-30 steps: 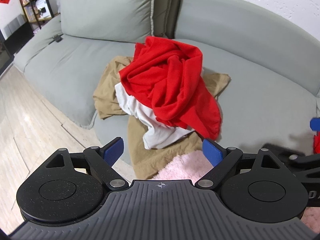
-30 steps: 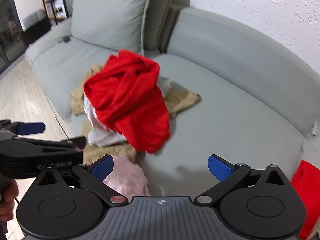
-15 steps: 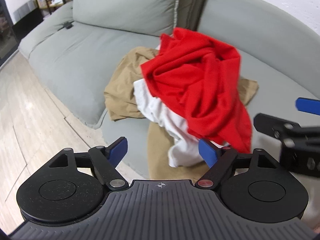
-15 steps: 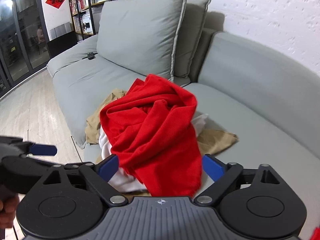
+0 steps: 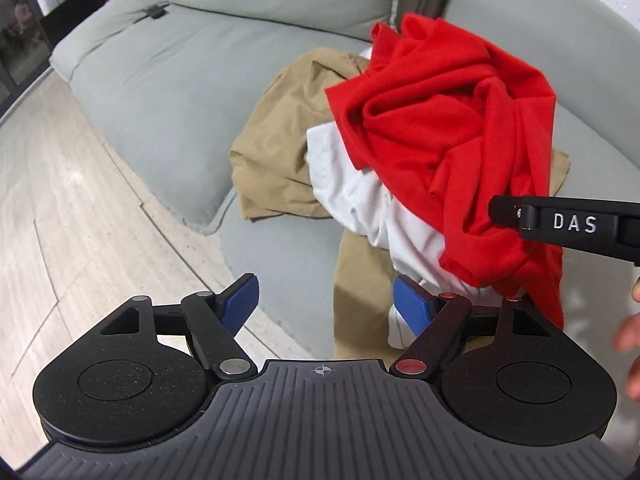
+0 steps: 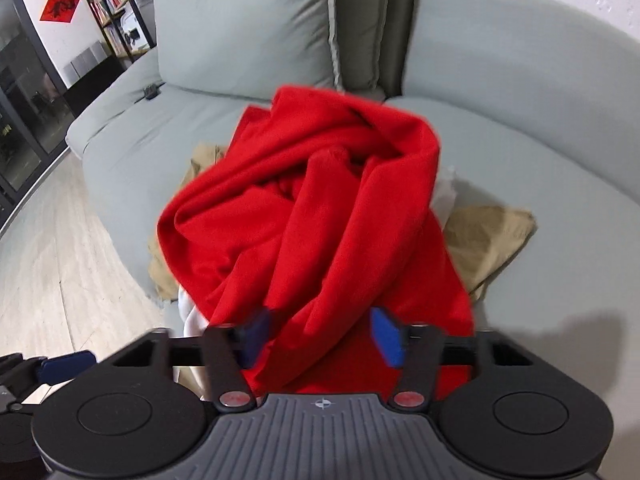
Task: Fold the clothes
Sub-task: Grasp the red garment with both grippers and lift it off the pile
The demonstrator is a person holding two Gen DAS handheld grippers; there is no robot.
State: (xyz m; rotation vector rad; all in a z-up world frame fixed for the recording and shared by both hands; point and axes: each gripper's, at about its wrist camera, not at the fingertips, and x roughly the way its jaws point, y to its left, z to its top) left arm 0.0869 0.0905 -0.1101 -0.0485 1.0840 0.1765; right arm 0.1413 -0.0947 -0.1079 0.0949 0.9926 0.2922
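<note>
A crumpled red garment (image 5: 448,128) tops a pile on the grey sofa (image 5: 180,80), over a white garment (image 5: 360,200) and a tan one (image 5: 276,152). My left gripper (image 5: 326,304) hovers at the pile's near-left edge. Its jaws are wide and closing slightly; its right pad is beside the white cloth, and nothing is gripped. My right gripper (image 6: 320,332) is low over the red garment (image 6: 320,200). Its jaws are closing with a red fold between the blue pads, and no firm pinch shows. One right finger (image 5: 560,224) reaches in over the red cloth.
Back cushions (image 6: 248,28) stand behind the pile, and the sofa curves round to the right. A small black object (image 5: 154,10) lies on the far seat. Pale wood floor (image 5: 60,220) runs along the left, with a bookshelf (image 6: 116,12) beyond. A hand (image 5: 630,336) shows at the right edge.
Both grippers have come down and in toward the pile, which looms larger. The right jaws have narrowed a lot around the red garment; the left jaws only slightly.
</note>
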